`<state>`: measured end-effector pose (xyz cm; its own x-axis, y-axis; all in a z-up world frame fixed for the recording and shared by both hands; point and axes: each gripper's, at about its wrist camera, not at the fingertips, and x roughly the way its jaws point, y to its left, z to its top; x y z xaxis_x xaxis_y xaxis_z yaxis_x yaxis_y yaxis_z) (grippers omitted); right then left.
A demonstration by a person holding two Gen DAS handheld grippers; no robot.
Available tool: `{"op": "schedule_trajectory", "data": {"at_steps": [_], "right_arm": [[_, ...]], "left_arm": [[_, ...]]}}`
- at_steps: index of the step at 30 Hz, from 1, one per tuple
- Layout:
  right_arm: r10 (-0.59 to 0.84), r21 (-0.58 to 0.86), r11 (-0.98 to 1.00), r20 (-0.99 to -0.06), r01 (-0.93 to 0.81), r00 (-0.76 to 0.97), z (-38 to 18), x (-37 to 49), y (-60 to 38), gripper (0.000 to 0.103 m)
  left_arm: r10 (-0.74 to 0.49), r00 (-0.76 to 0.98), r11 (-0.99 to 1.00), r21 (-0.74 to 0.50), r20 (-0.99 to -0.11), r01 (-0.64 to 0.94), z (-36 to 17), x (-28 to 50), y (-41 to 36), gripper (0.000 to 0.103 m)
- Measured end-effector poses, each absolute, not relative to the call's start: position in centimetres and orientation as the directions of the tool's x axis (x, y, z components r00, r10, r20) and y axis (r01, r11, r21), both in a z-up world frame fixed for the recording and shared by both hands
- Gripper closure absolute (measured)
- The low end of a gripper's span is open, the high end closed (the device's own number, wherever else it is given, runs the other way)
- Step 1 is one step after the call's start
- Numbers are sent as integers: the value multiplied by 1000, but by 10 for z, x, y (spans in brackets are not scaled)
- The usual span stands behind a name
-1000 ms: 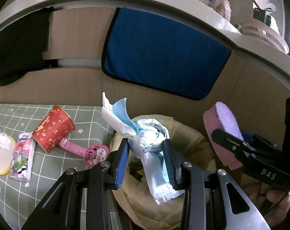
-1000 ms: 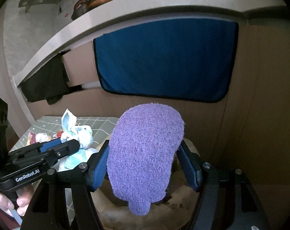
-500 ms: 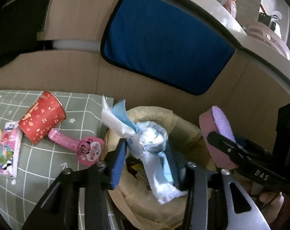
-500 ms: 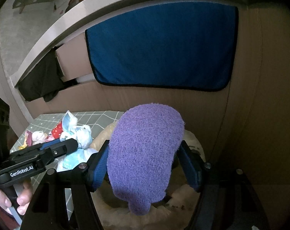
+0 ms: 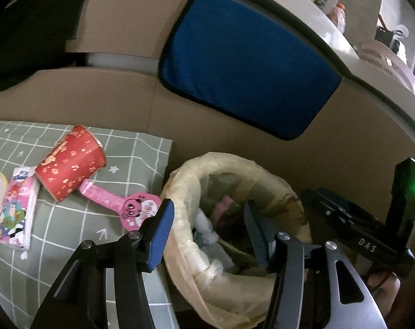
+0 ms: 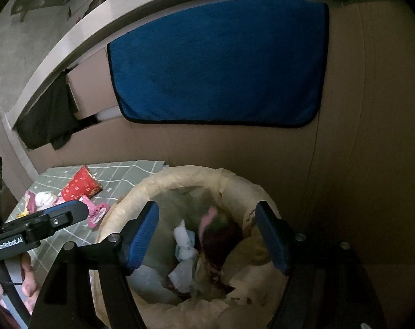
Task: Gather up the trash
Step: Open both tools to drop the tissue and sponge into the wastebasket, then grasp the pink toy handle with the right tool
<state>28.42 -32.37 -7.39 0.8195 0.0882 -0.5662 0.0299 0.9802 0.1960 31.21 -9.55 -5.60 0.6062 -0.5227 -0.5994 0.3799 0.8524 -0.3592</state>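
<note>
Trash bin [image 6: 251,183], lined with a pale yellow bag, stands on the floor just beside the green checked mat [image 5: 70,246] and against the brown cupboard front; placed there, judged, so items go from mat to bin in a short reach. Inside the bin: crumpled white-and-blue tissue wad [image 6: 184,242] and a pink-and-purple sponge [image 6: 218,227], lying low among darker scraps. Both tools hang over the bin mouth, angled down into it. Left gripper [image 5: 207,233]: jaws opening, nothing between them, only bin contents visible through the gap. Right gripper [image 6: 207,233]: jaws wide apart, empty. Remaining on the mat, well apart from the bin: red paper cup [image 5: 70,164] on its side, pink toy tag [image 5: 119,203] touching it, tissue packet [image 5: 15,213] and a pale lump at the mat's left edge. Judged: these are the next pickups; task partway done. Blue cloth [image 5: 248,76] hangs on the cupboard behind, not trash.
</note>
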Motion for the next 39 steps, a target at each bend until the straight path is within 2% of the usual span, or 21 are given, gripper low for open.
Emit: {"op": "schedule_trajectory", "data": {"at_steps": [9, 16, 18, 20, 28, 35, 39], "right_arm": [[130, 167, 985, -569, -41, 812, -70, 279, -306, 34], [251, 138, 968, -587, -210, 770, -74, 292, -246, 38], [318, 134, 944, -604, -301, 731, -76, 301, -223, 41], [385, 114, 904, -633, -411, 671, -79, 316, -192, 56], [404, 47, 830, -737, -555, 542, -106, 380, -134, 58], [331, 14, 835, -812, -550, 481, -120, 410, -120, 60], [325, 42, 837, -841, -545, 434, -127, 411, -118, 63]], "left_arm": [[-406, 686, 911, -333, -604, 245, -59, 302, -50, 49], [-247, 764, 937, -347, -596, 32, -59, 274, 31, 49], [-208, 780, 933, -358, -590, -22, -58, 265, 54, 49], [-183, 792, 929, -366, -583, -55, -56, 257, 72, 49], [-178, 796, 921, -382, -578, -71, -54, 237, 125, 49], [-166, 783, 913, -393, -600, -108, -70, 235, 151, 49], [-167, 773, 901, -413, -612, -131, -81, 235, 159, 49]]}}
